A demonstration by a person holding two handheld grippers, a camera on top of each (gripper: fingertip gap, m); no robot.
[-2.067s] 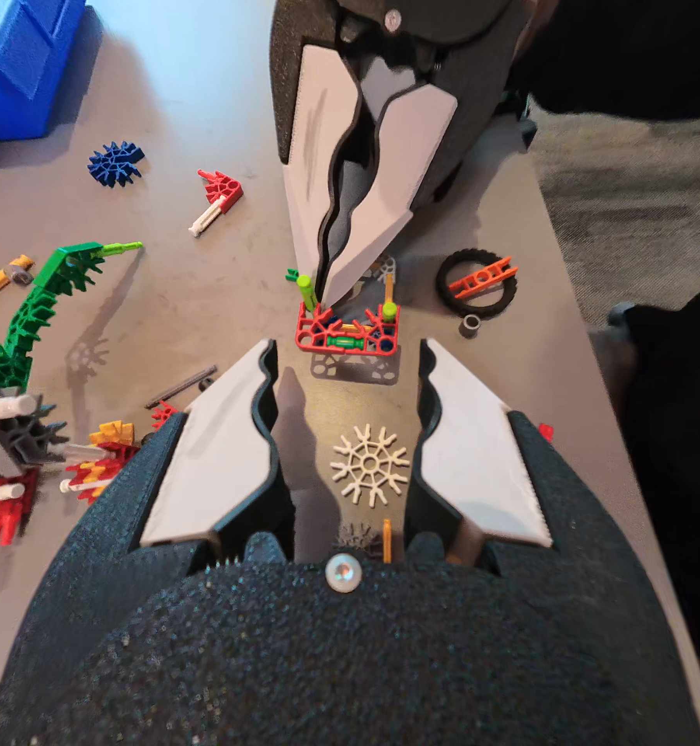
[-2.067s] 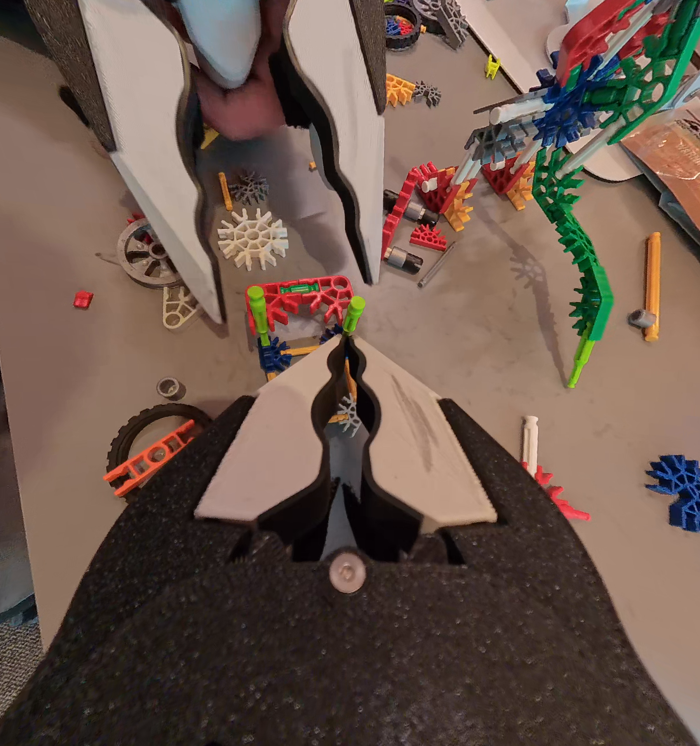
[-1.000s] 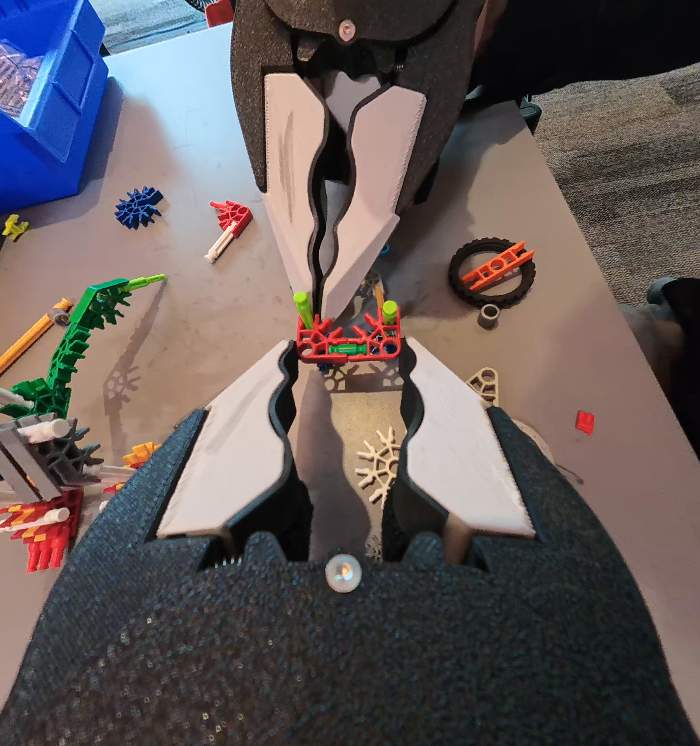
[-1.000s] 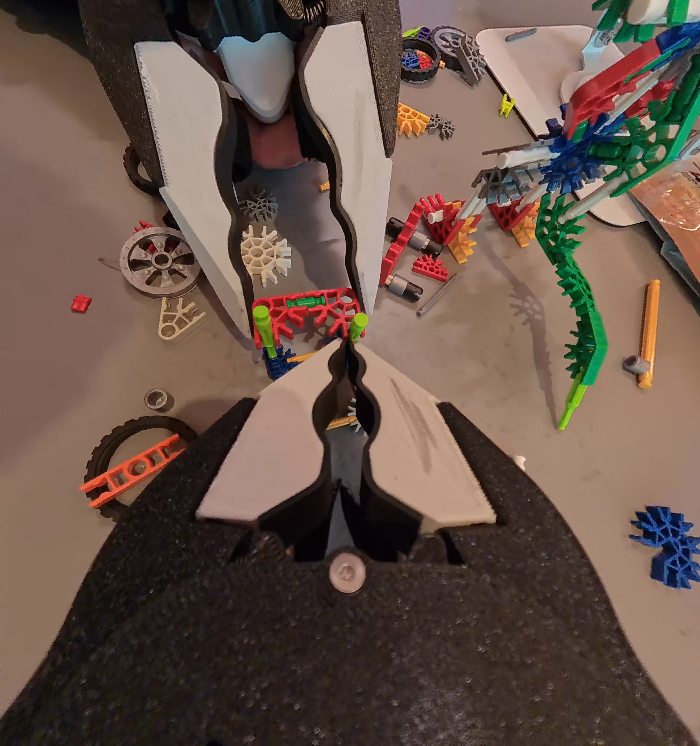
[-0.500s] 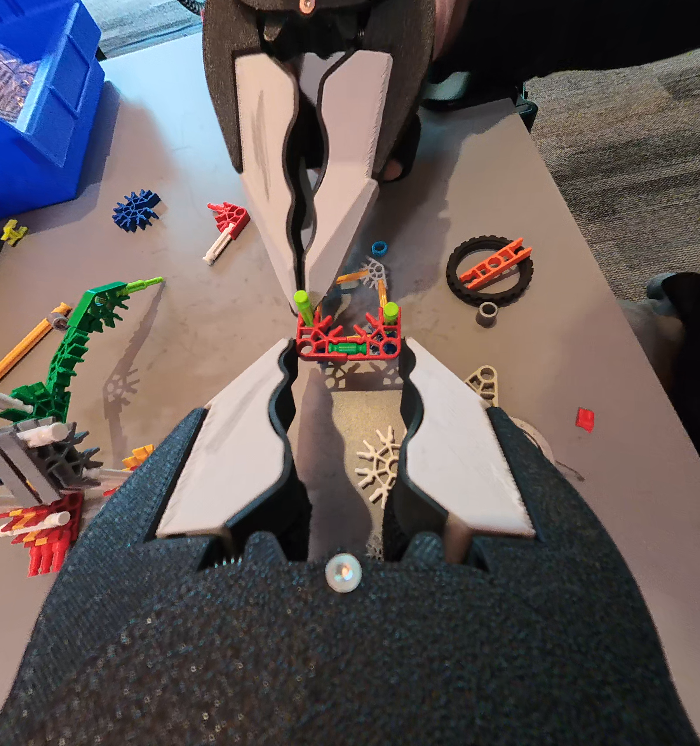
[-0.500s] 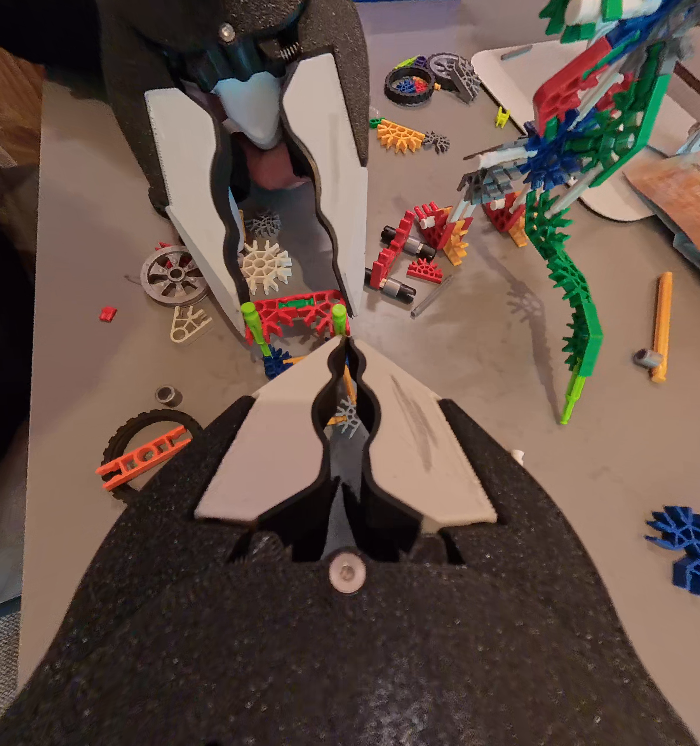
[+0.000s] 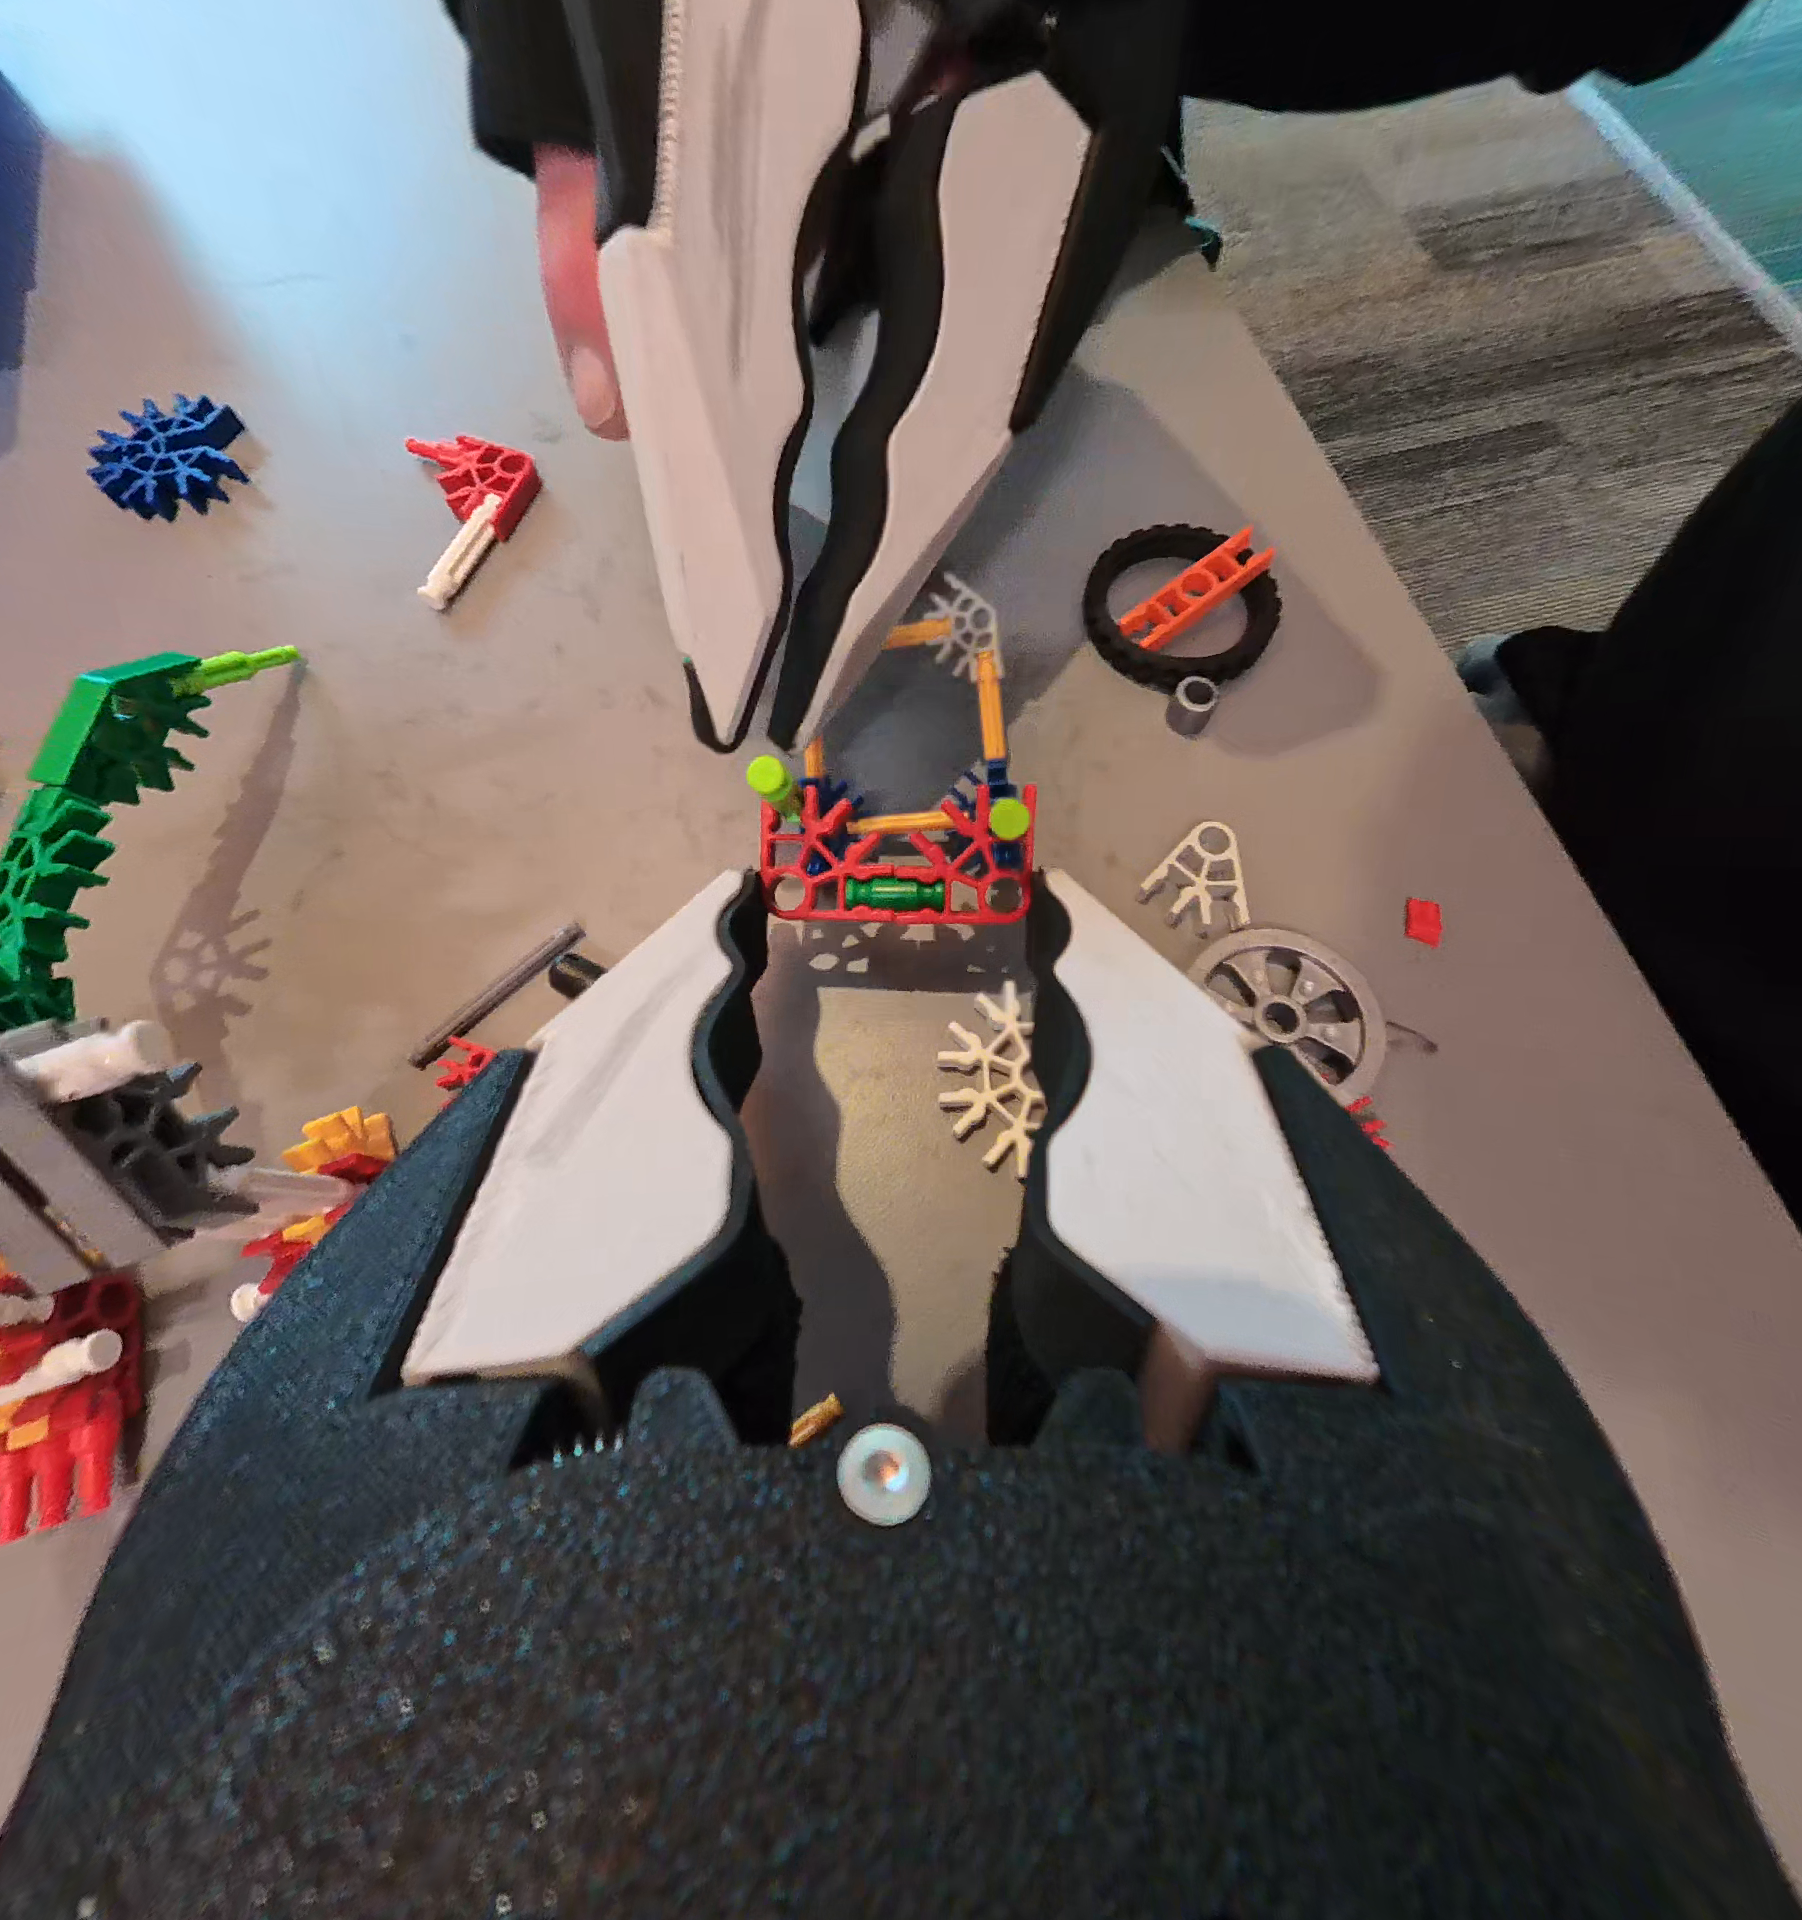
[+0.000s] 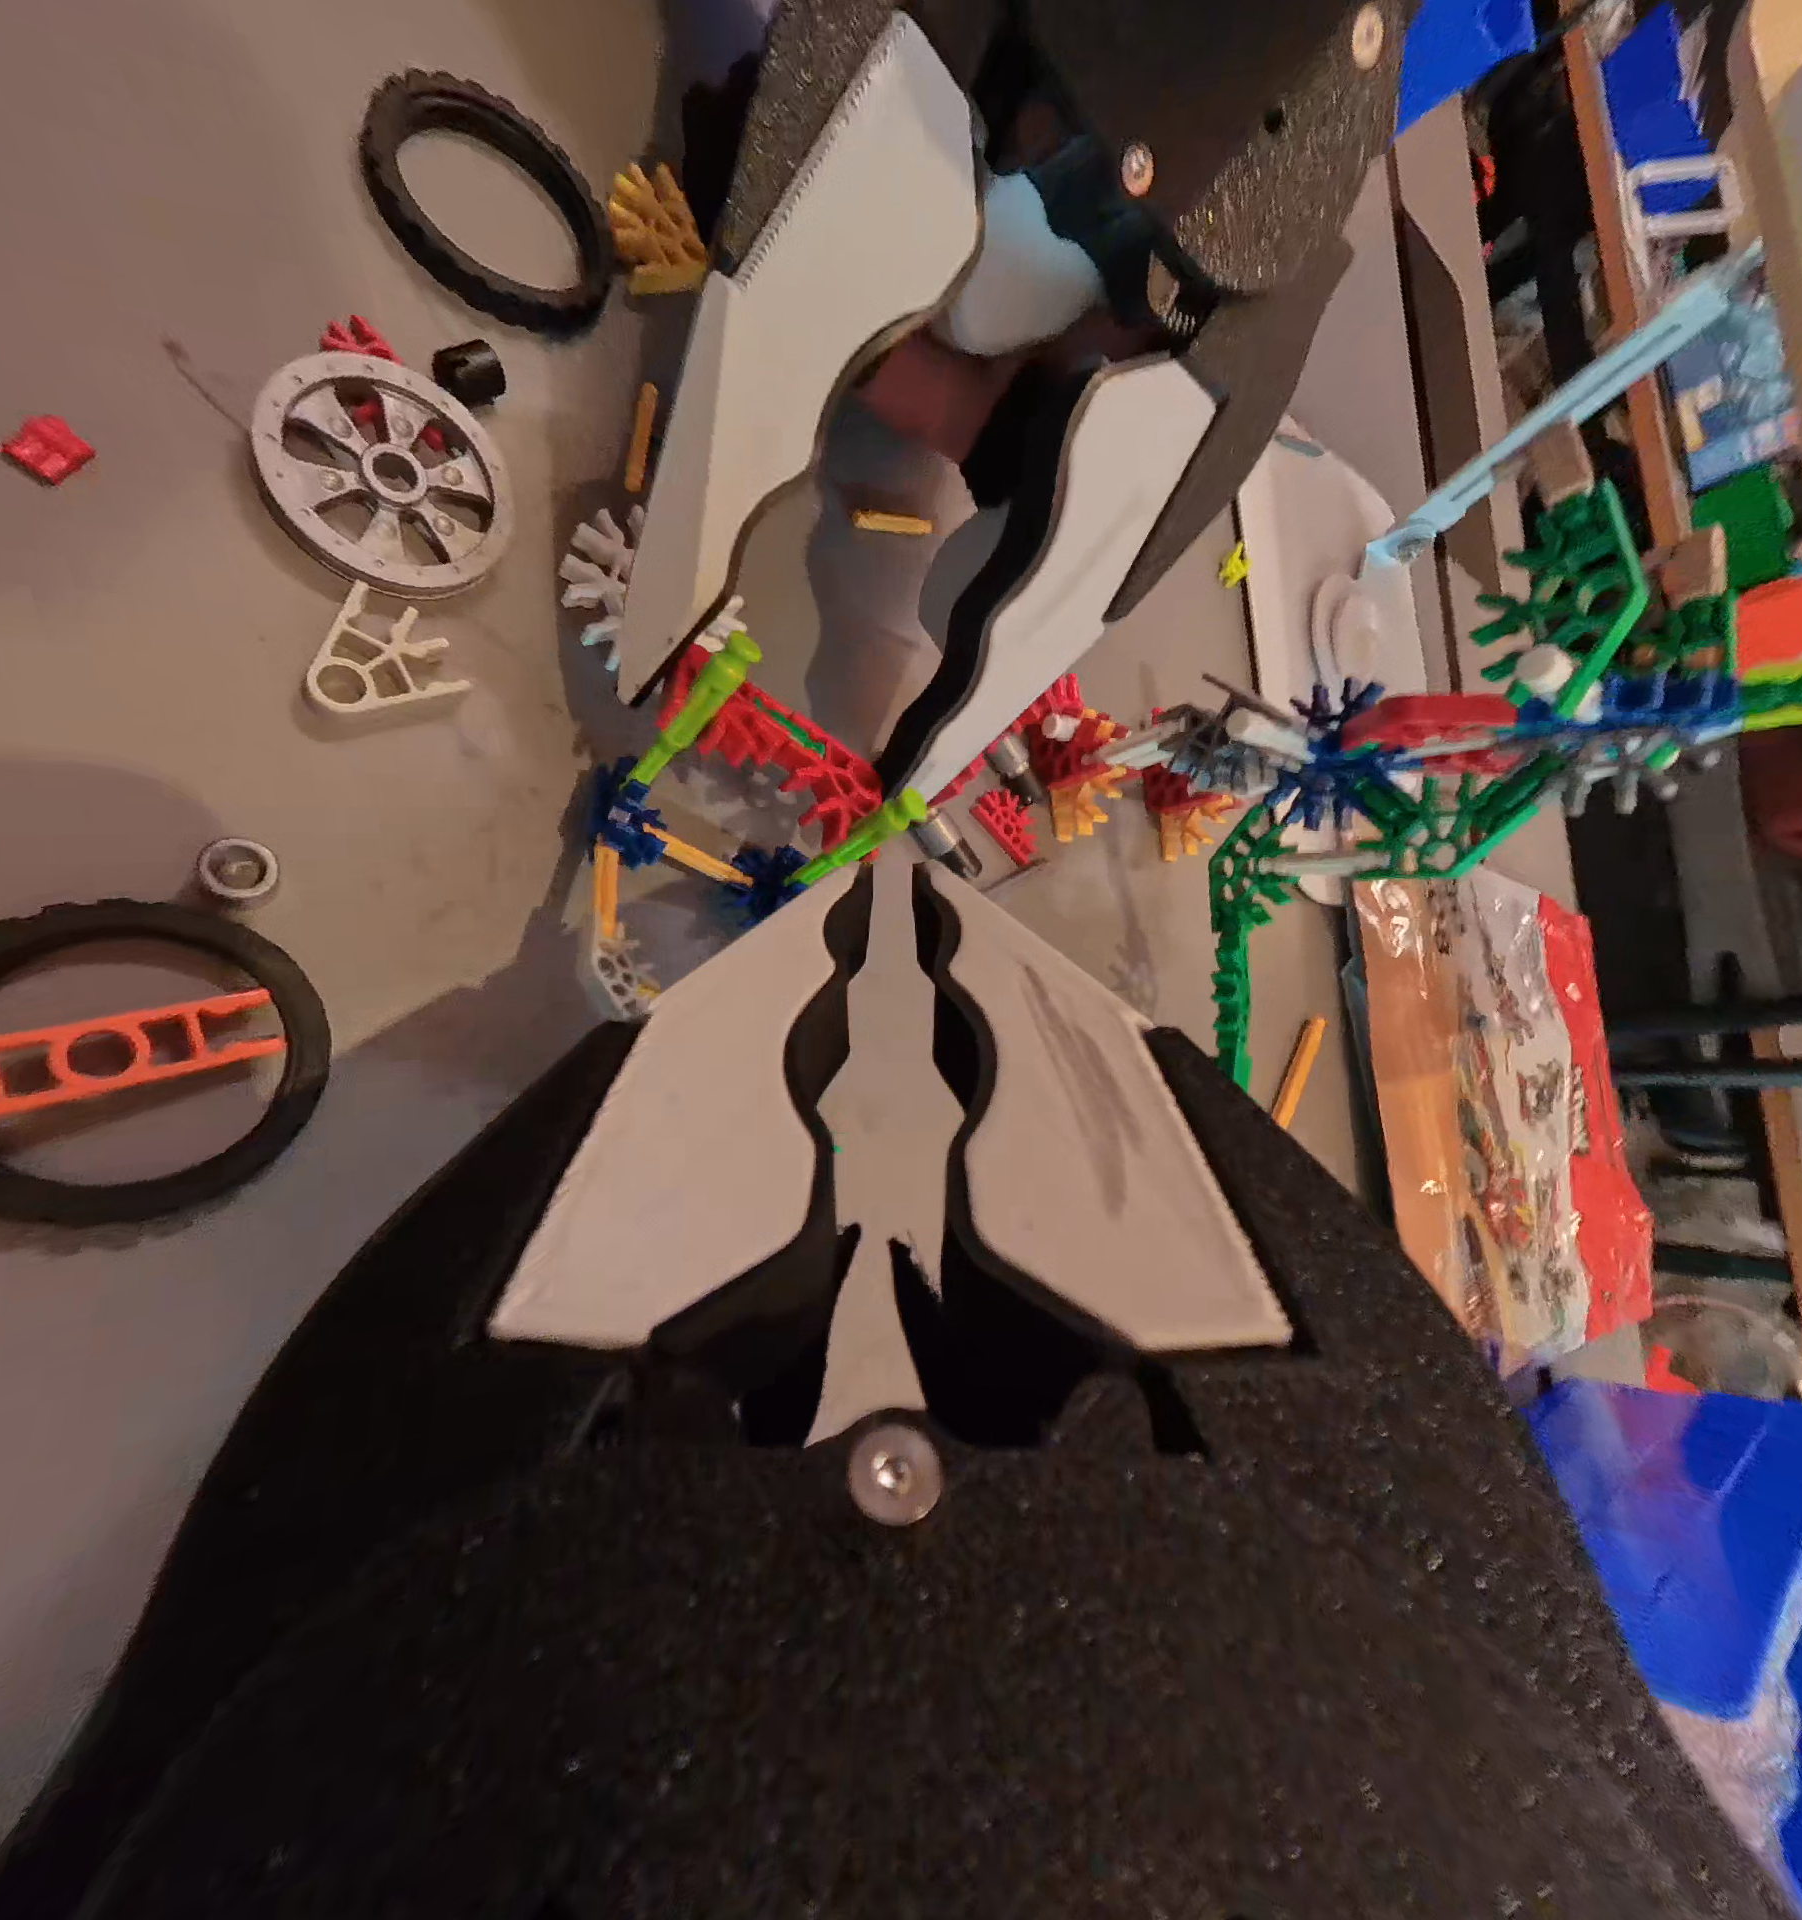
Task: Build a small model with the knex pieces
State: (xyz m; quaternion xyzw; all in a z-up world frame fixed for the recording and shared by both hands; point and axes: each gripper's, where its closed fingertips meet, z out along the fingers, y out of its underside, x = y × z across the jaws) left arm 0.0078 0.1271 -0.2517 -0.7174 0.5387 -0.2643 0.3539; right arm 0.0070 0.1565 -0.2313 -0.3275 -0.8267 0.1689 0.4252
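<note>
A small build of red connectors (image 7: 897, 888), two lime green rods, blue connectors and yellow rods stands at the table's middle. My left gripper (image 7: 897, 894) is shut on the red connectors, one fingertip at each end. It also shows in the right wrist view (image 8: 772, 738), clamping the red piece (image 8: 772, 743). My right gripper (image 8: 892, 873) hangs just behind the build with a narrow gap between its tips and nothing in them. Its tips are right by the top of one lime green rod (image 8: 881, 821). From the left wrist view the right gripper (image 7: 751, 732) points down at that rod (image 7: 769, 781).
A black tyre with an orange ladder piece (image 7: 1183, 613), a grey spoked wheel (image 7: 1286, 1008) and a white snowflake connector (image 7: 990, 1081) lie to the right, near the table edge. A tall green and multicoloured build (image 8: 1448, 769), a parts bag (image 8: 1499, 1122) and a blue bin (image 8: 1707, 1558) stand beyond. The grippers are tip to tip, or close to it. My right tips are about 11 cm from the grey spoked wheel (image 7: 1286, 1008), my left tips only 5 cm. My right wrist view (image 8: 381, 465) looks at it from another angle.
My left gripper moved forward and closed on the red connectors. My right gripper drew back off the build, rolled to one side, and its tips parted slightly.
</note>
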